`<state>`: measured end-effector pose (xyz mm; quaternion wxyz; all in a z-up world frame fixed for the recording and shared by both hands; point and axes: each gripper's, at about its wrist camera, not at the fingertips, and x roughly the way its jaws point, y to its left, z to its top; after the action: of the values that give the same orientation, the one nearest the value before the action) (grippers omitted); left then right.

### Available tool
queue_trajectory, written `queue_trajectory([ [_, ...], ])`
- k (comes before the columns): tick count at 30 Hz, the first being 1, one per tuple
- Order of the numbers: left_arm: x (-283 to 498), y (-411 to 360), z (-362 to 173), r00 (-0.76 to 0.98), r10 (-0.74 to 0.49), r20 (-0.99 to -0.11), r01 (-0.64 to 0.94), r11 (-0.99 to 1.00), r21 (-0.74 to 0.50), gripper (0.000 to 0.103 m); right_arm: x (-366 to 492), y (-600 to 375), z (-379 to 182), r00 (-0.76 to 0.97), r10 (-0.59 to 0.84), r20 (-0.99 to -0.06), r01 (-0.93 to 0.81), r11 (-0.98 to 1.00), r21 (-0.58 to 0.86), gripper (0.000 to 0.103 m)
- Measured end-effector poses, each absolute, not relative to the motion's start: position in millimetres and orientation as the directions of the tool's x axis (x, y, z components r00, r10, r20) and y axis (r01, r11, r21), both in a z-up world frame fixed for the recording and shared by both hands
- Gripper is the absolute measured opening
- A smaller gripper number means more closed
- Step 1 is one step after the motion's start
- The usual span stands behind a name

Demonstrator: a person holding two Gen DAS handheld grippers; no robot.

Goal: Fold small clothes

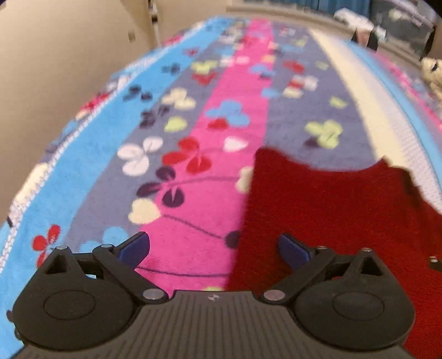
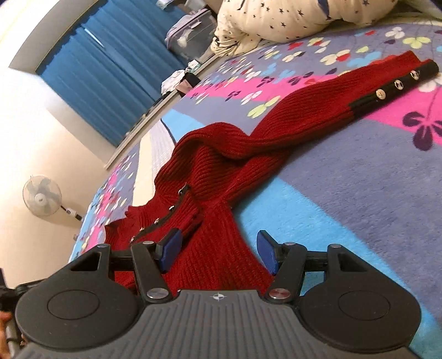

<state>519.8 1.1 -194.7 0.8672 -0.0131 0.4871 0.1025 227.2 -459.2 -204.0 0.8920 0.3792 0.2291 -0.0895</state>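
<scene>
Red cardigan (image 2: 234, 165) sprawled on the bed's floral blanket (image 1: 193, 193), sleeve outstretched, unfolded. Left gripper (image 1: 214, 248) wide, empty, over its edge. Right gripper (image 2: 218, 254) part-open astride knit, likely steadying it.

A bed with a striped, flower-printed blanket (image 1: 210, 176) carries a red knitted sweater (image 2: 221, 165) and a star-patterned cream bundle (image 2: 276, 22).
</scene>
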Motion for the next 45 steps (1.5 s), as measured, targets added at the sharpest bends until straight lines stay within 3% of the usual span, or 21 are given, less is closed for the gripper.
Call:
queue_trajectory([
  [3,528.0,11.9,-207.5,0.493,0.173,-0.852,-0.189,0.978,0.09,0.1,228.5,-458.8,-205.9,0.875,0.007,-0.485,0.342,0.699,0.628,0.063],
  [5,532.5,10.2,-219.1,0.496,0.319,-0.808,-0.196,0.947,0.253,0.101,230.1,-459.3,-207.4,0.874,0.009,-0.486,0.342,0.7,0.627,0.063],
  [6,533.3,8.9,-213.9,0.487,0.339,-0.805,-0.194,0.94,0.279,0.102,230.3,-459.1,-207.7,0.873,0.009,-0.487,0.34,0.703,0.624,0.063],
  [13,516.8,19.1,-192.0,0.499,0.29,-0.817,-0.21,0.955,0.21,0.103,229.1,-461.0,-207.1,0.882,0.02,-0.471,0.323,0.703,0.633,0.063],
  [17,483.4,-2.8,-169.9,0.553,0.198,-0.81,-0.127,0.98,0.153,0.103,227.4,-460.1,-203.5,0.891,0.03,-0.453,0.306,0.699,0.646,0.063],
  [23,477.4,-34.3,-207.6,0.473,0.261,-0.842,0.005,0.954,0.299,0.103,228.2,-464.0,-205.9,0.874,0.056,-0.482,0.325,0.67,0.668,0.065],
  [28,469.2,-18.8,-168.3,0.476,0.221,-0.851,-0.1,0.975,0.198,0.103,211.5,-483.8,-191.0,0.885,-0.094,-0.456,0.403,0.646,0.648,0.065],
  [32,446.2,-5.3,-125.6,0.527,0.182,-0.83,-0.115,0.983,0.142,0.103,198.5,-518.5,-173.9,0.784,-0.389,-0.484,0.603,0.665,0.442,0.072],
  [34,435.0,0.6,-112.2,0.521,0.155,-0.84,-0.14,0.986,0.095,0.103,203.2,-551.0,-173.5,0.724,-0.455,-0.519,0.664,0.664,0.345,0.079],
  [36,427.5,3.4,-106.2,0.514,0.122,-0.849,-0.165,0.985,0.041,0.103,220.5,-577.1,-178.0,0.705,-0.46,-0.541,0.646,0.731,0.22,0.089],
  [40,422.4,-4.0,-118.7,0.459,0.077,-0.885,-0.195,0.981,-0.016,0.103,262.5,-584.5,-206.3,0.637,-0.447,-0.628,0.422,0.884,-0.201,0.092],
  [42,424.7,-11.6,-126.6,0.429,0.088,-0.899,-0.195,0.981,0.002,0.103,272.4,-578.9,-216.4,0.661,-0.488,-0.57,0.373,0.873,-0.315,0.094],
  [44,426.4,-15.5,-132.2,0.41,0.123,-0.904,-0.205,0.978,0.04,0.103,285.9,-583.3,-215.6,0.671,-0.509,-0.538,0.398,0.861,-0.317,0.09],
  [45,427.7,-16.2,-132.8,0.407,0.133,-0.903,-0.212,0.976,0.048,0.103,291.3,-587.6,-213.9,0.684,-0.482,-0.548,0.393,0.876,-0.28,0.06],
])
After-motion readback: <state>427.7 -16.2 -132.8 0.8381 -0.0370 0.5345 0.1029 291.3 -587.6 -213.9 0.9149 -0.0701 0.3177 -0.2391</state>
